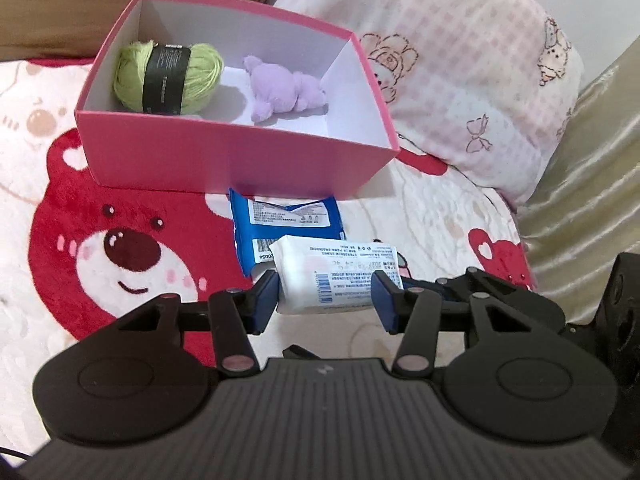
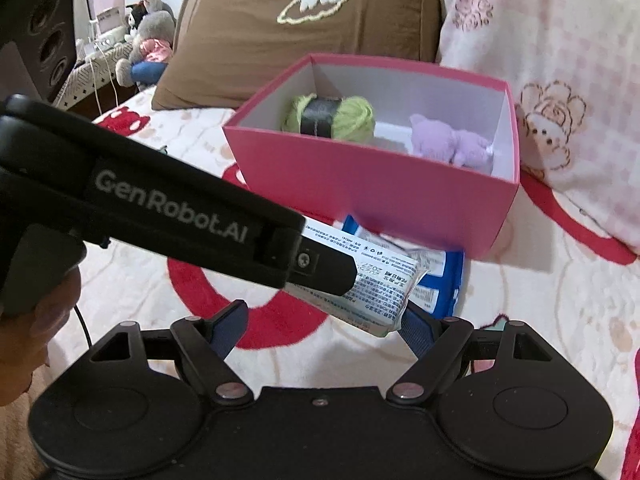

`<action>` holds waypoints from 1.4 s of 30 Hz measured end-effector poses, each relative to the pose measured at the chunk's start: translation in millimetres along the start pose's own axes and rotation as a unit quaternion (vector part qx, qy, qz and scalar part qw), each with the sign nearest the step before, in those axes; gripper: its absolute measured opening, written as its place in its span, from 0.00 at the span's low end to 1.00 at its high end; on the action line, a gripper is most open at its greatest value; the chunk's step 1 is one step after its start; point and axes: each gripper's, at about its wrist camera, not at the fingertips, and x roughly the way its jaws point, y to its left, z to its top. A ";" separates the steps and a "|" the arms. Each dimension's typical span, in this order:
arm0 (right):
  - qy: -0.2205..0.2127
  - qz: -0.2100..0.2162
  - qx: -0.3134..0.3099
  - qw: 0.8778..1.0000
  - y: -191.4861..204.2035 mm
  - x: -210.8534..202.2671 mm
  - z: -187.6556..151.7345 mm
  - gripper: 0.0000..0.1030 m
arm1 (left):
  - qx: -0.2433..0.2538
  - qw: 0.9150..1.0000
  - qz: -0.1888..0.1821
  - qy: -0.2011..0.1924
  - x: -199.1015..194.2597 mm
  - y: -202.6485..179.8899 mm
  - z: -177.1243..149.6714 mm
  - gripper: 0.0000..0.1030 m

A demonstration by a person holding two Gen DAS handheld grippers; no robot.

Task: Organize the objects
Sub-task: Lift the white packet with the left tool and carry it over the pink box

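A pink open box (image 1: 224, 160) stands on the bed and holds a green yarn ball (image 1: 168, 76) and a purple plush toy (image 1: 286, 90). It also shows in the right wrist view (image 2: 360, 184) with the yarn (image 2: 332, 118) and plush (image 2: 452, 140). My left gripper (image 1: 326, 296) is shut on a white tissue pack (image 1: 332, 272), held just above the blanket; in the right wrist view the pack (image 2: 380, 288) sticks out of the left gripper's fingers (image 2: 320, 272). A blue packet (image 1: 280, 220) lies in front of the box. My right gripper (image 2: 324, 328) is open and empty below the pack.
The bed has a white blanket with red bears (image 1: 120, 248). A pink floral pillow (image 1: 460, 60) lies right of the box and a brown pillow (image 2: 300, 12) behind it. Plush toys (image 2: 148, 44) sit on a side table at far left.
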 end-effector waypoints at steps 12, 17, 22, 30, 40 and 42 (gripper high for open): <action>-0.034 0.007 -0.015 0.999 -1.7 -17.3 14.9 0.82 | 0.041 0.998 0.018 -0.040 -23.3 -21.4 4.5 0.47; -0.047 0.015 -0.022 0.999 -3.7 -18.4 26.1 0.82 | 0.044 0.998 0.029 -0.044 -24.6 -24.3 13.2 0.47; -0.060 0.018 -0.014 0.998 -9.2 -17.0 43.0 0.82 | 0.022 0.998 0.022 -0.048 -28.6 -19.7 17.9 0.46; -0.077 0.015 -0.043 0.996 -9.6 -25.4 63.2 0.81 | 0.027 0.998 0.016 -0.063 -43.2 -26.4 43.6 0.47; -0.076 0.044 -0.042 0.995 -26.5 -38.7 110.4 0.81 | 0.040 0.998 0.014 -0.046 -46.4 -29.3 94.8 0.46; -0.080 0.030 -0.064 0.994 -25.0 -38.7 118.2 0.81 | 0.038 0.999 0.000 -0.016 -39.8 -23.1 109.5 0.47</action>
